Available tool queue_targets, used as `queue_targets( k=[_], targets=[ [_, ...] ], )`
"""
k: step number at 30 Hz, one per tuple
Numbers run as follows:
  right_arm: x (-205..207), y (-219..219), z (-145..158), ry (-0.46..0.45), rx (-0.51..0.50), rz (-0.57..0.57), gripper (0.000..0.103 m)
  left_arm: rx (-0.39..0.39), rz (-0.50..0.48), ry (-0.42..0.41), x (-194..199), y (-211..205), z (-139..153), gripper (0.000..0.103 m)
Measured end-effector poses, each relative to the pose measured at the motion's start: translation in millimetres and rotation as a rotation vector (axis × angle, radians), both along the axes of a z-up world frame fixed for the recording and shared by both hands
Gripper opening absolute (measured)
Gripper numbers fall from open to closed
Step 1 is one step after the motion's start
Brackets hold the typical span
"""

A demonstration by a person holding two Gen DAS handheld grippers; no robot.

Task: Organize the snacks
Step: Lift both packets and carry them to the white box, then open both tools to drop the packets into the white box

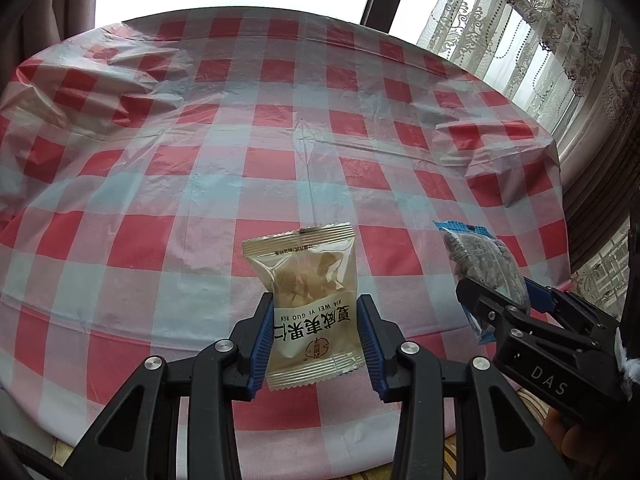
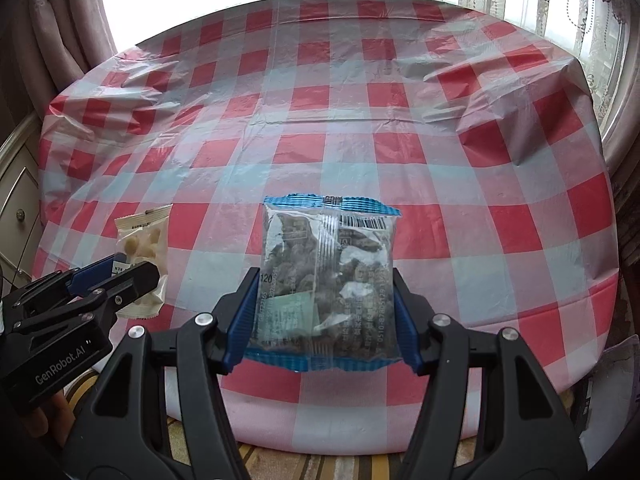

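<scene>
My left gripper (image 1: 316, 320) is shut on a beige nut snack packet (image 1: 308, 300) and holds it above the near part of the table. It also shows in the right wrist view (image 2: 142, 256) at the left, clamped in the left gripper (image 2: 132, 276). My right gripper (image 2: 324, 304) is shut on a clear snack bag with blue edges and dark pieces (image 2: 328, 276), held above the table. In the left wrist view this bag (image 1: 480, 260) sits in the right gripper (image 1: 496, 296) at the right.
The round table wears a wrinkled red and white checked plastic cloth (image 1: 280, 140), also in the right wrist view (image 2: 340, 120). Bright windows and lace curtains (image 1: 540, 40) stand behind. A cabinet with drawers (image 2: 16, 200) is at the left.
</scene>
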State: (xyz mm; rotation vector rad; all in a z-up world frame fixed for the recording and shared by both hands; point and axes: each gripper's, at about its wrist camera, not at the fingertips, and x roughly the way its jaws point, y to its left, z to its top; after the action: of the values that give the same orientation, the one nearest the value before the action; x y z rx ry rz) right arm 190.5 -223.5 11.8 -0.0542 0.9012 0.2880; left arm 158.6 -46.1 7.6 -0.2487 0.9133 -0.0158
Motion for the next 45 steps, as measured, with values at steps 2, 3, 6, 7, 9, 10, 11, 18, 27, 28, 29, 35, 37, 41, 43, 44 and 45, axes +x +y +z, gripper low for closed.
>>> queue_targets(
  k=[2, 3, 6, 7, 9, 10, 11, 18, 27, 28, 29, 35, 37, 41, 43, 44, 45],
  targets=[
    [-6, -10, 1, -0.002, -0.001, -0.008, 0.064, -0.001, -0.018, -0.003, -3, -8, 2, 0.041],
    [-10, -15, 2, -0.003, -0.002, -0.014, 0.064, -0.002, -0.028, -0.004, -4, -12, 4, 0.041],
    [-19, -33, 3, -0.002, 0.000, -0.040, 0.064, 0.000, -0.061, -0.009, -8, -26, 8, 0.041],
    [-22, -39, 3, -0.002, 0.001, -0.048, 0.064, 0.001, -0.072, -0.011, -9, -31, 9, 0.041],
    [-28, -52, 4, -0.001, 0.003, -0.064, 0.064, -0.010, -0.093, -0.011, -11, -40, 11, 0.041],
    [-31, -58, 4, -0.002, 0.004, -0.074, 0.064, -0.016, -0.104, -0.010, -11, -44, 12, 0.041],
    [-34, -64, 6, -0.003, 0.004, -0.083, 0.064, -0.016, -0.118, -0.009, -13, -50, 13, 0.041],
    [-60, -115, 12, -0.015, -0.004, -0.154, 0.064, -0.024, -0.219, -0.012, -21, -94, 23, 0.041],
    [-93, -211, 4, 0.009, -0.017, -0.336, 0.064, -0.096, -0.363, 0.022, -31, -156, 26, 0.041],
    [-98, -221, 4, 0.008, -0.018, -0.356, 0.064, -0.109, -0.379, 0.030, -32, -163, 26, 0.041],
    [-102, -232, 5, 0.008, -0.020, -0.378, 0.064, -0.115, -0.398, 0.036, -34, -172, 26, 0.041],
    [-128, -289, 5, 0.007, -0.032, -0.511, 0.064, -0.146, -0.512, 0.075, -45, -226, 24, 0.042],
    [-135, -304, 5, 0.007, -0.043, -0.544, 0.064, -0.140, -0.554, 0.088, -51, -246, 23, 0.042],
    [-149, -330, 6, 0.007, -0.058, -0.607, 0.064, -0.141, -0.633, 0.119, -60, -283, 18, 0.043],
    [-154, -340, 8, 0.009, -0.066, -0.632, 0.064, -0.154, -0.668, 0.135, -64, -299, 16, 0.043],
    [-156, -344, 9, 0.011, -0.072, -0.642, 0.065, -0.160, -0.682, 0.142, -66, -305, 15, 0.043],
    [-158, -347, 9, 0.010, -0.074, -0.650, 0.065, -0.164, -0.697, 0.149, -68, -312, 14, 0.044]
  ],
)
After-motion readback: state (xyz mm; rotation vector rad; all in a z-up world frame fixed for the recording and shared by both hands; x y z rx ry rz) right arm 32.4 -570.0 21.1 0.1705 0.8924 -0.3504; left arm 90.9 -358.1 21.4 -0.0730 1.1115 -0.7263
